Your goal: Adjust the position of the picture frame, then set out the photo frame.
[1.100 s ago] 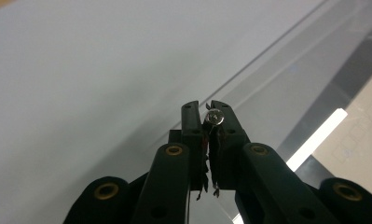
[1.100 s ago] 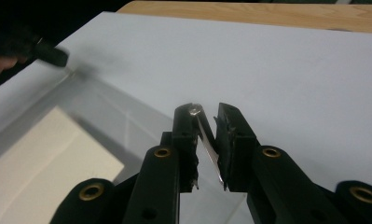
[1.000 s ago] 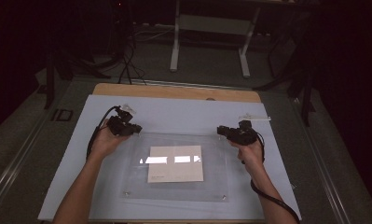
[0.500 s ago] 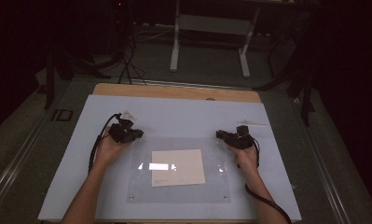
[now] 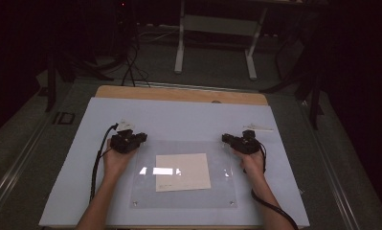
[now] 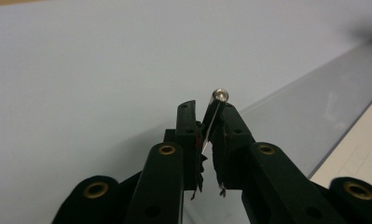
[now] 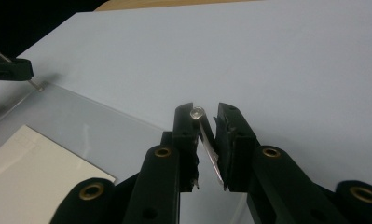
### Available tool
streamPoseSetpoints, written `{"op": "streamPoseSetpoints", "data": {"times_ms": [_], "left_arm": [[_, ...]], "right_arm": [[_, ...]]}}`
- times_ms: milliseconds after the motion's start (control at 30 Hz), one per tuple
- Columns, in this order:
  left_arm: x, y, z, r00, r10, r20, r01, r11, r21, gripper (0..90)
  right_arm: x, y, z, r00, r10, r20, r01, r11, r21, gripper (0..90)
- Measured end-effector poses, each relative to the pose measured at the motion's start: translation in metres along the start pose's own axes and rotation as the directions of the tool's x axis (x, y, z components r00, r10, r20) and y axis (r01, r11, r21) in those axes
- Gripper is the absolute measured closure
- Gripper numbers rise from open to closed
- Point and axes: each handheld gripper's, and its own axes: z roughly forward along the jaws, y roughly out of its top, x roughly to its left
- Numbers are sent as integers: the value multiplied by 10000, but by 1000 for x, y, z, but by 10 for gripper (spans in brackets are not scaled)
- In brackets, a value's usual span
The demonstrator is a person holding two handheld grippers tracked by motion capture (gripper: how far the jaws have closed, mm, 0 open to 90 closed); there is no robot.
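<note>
No brand, label or legible writing shows anywhere; faint ruled lines on the cream paper sheet [image 5: 183, 171] are too dim to read. A person's two hands work at a pale blue worktop [image 5: 179, 120], where a clear acrylic panel [image 5: 217, 191] lies flat over the paper. The left gripper [image 5: 140, 138] sits at the panel's far left corner, its fingers [image 6: 187, 123] on either side of that corner's edge and its small metal standoff [image 6: 219, 95]; they have just been easing apart, and whether the pads press the panel cannot be told. The right gripper [image 5: 227, 139] sits at the far right corner, fingers [image 7: 183, 122] narrowly apart around the edge and standoff [image 7: 196, 112] there. The panel's transparency makes its edges hard to trace. The room behind the worktop is largely lost in darkness.
</note>
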Motion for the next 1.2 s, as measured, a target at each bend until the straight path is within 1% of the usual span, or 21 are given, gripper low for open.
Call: {"op": "streamPoseSetpoints", "data": {"times_ms": [67, 133, 200, 267, 300, 333, 400, 433, 467, 500, 567, 633, 733, 833, 933, 1033, 1100, 1133, 1200], "left_arm": [[0, -5, -1, 9999, -121, -15, 120, 9993, -349, 796], [-1, -8, -2, 9997, -188, -141, 180, 9983, -549, 786], [-2, -10, -4, 9995, -227, -210, 213, 9976, -665, 793], [-5, -10, -5, 9993, -47, -358, 20, 9973, -739, 812], [-5, -11, -5, 9991, -33, -416, -2, 9965, -832, 812], [-5, -11, -6, 9993, -96, -375, 62, 9958, -909, 808], [-5, -12, -6, 9993, -201, -316, 167, 9943, -1054, 793], [-4, -12, -6, 9997, -229, -99, 217, 9933, -1131, 778], [-5, -12, -6, 9999, -161, -37, 156, 9933, -1149, 749], [-5, -13, -6, 10000, -73, -63, 66, 9932, -1164, 744], [-5, -13, -6, 10000, -92, 30, 95, 9921, -1251, 724], [-5, -13, -6, 9999, -157, 9, 157, 9905, -1370, 738], [-3, -13, -7, 9992, -375, -109, 355, 9885, -1470, 809], [-5, -13, -7, 9992, -314, -261, 270, 9880, -1524, 823], [-5, -14, -7, 9991, -353, -219, 314, 9873, -1558, 822], [-5, -14, -7, 9991, -322, -259, 276, 9865, -1617, 822], [-5, -15, -7, 9991, -364, -198, 326, 9859, -1639, 818], [-4, -15, -8, 9988, -454, -170, 418, 9845, -1702, 812], [-3, -15, -9, 9985, -534, -153, 497, 9823, -1803, 776]], "right_arm": [[0, -1, 0, 10000, -2, 30, 2, 10000, -52, 785], [1, -1, 0, 10000, -20, 80, 21, 10000, -81, 786], [1, -1, 0, 9999, -45, 108, 45, 10000, -75, 787], [2, -1, 0, 9997, -151, 185, 151, 9999, -36, 791], [3, -1, 0, 9995, -201, 234, 202, 9998, -30, 793], [4, -1, 0, 9991, -300, 309, 301, 9995, -12, 795], [4, -1, 0, 9988, -344, 348, 344, 9994, 4, 797], [4, -1, 0, 9987, -362, 357, 362, 9993, -6, 798], [5, -1, 0, 9984, -422, 383, 423, 9991, -8, 798], [5, -1, 0, 9980, -459, 432, 459, 9989, 0, 799], [7, -1, 0, 9973, -514, 527, 514, 9987, 18, 802], [7, -1, 0, 9966, -581, 585, 580, 9983, 31, 805], [8, -1, 0, 9955, -685, 656, 683, 9977, 51, 806], [10, -1, 0, 9932, -860, 783, 861, 9963, 18, 810], [11, -2, -1, 9906, -1015, 916, 1025, 9947, -68, 808], [13, -3, -3, 9885, -1070, 1068, 1118, 9929, -401, 774], [13, -3, -4, 9873, -1158, 1085, 1205, 9920, -375, 792], [14, -3, -4, 9858, -1247, 1124, 1290, 9911, -321, 806], [17, -2, -4, 9814, -1383, 1331, 1430, 9894, -257, 826]]}}
